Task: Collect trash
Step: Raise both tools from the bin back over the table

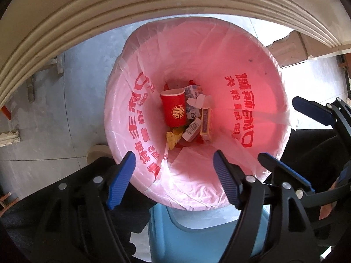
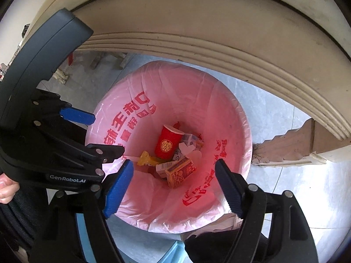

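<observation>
A bin lined with a pink bag with red print stands below both grippers. At its bottom lie a red paper cup, several small cartons, a yellow wrapper and white paper scraps. My left gripper is open and empty over the near rim. My right gripper is open and empty over the bin; it also shows at the right of the left wrist view, and the left gripper shows at the left of the right wrist view.
A cream round table edge with ridged moulding overhangs the bin. A light blue stool sits under the near rim. Grey tiled floor surrounds the bin, with a carved table leg at the right.
</observation>
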Tool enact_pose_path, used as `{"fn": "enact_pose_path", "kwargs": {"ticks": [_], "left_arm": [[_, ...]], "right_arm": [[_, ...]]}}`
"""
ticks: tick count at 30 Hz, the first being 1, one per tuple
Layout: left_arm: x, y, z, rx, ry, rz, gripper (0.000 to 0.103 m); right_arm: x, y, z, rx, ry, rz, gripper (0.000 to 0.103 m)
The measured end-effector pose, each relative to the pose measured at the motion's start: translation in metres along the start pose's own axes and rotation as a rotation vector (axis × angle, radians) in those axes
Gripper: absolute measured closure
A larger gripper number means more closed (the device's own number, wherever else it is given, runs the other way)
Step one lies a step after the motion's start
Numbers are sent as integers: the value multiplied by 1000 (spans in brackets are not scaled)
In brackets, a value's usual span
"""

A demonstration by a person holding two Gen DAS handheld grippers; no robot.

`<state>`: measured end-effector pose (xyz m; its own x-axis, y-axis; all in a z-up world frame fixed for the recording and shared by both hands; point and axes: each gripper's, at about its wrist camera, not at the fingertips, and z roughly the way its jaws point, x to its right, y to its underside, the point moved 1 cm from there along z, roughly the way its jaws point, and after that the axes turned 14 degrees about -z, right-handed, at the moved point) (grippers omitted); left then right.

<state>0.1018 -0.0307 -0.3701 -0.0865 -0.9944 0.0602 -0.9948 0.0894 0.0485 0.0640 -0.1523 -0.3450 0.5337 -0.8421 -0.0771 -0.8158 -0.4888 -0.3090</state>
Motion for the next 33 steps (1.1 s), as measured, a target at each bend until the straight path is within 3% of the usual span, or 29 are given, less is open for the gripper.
{"fn": "enact_pose_path", "kwargs": {"ticks": [9, 13, 16, 19, 21, 27, 33], "left_arm": [[2, 9, -26, 61, -18, 19, 31], [-2, 27, -63, 115, -21, 37, 31], [-7, 40, -108, 184, -7, 44, 30], [-14, 49, -175, 286, -14, 60, 21], [-16, 48, -210, 333, -23, 64, 20], [-19, 33, -330, 420, 57, 73, 16], [-6, 14, -408, 526, 10, 114, 14]], "right_arm": [[-10, 1, -25, 43, 25, -19, 28], [-23, 6, -55, 77, 19, -27, 28], [-30, 7, -97, 141, -20, -10, 27], [-31, -1, -160, 242, -18, -10, 17], [-25, -10, -206, 317, 1, -9, 7], [10, -40, -316, 459, 38, 22, 7], [41, -85, -383, 524, 113, 12, 7]]}}
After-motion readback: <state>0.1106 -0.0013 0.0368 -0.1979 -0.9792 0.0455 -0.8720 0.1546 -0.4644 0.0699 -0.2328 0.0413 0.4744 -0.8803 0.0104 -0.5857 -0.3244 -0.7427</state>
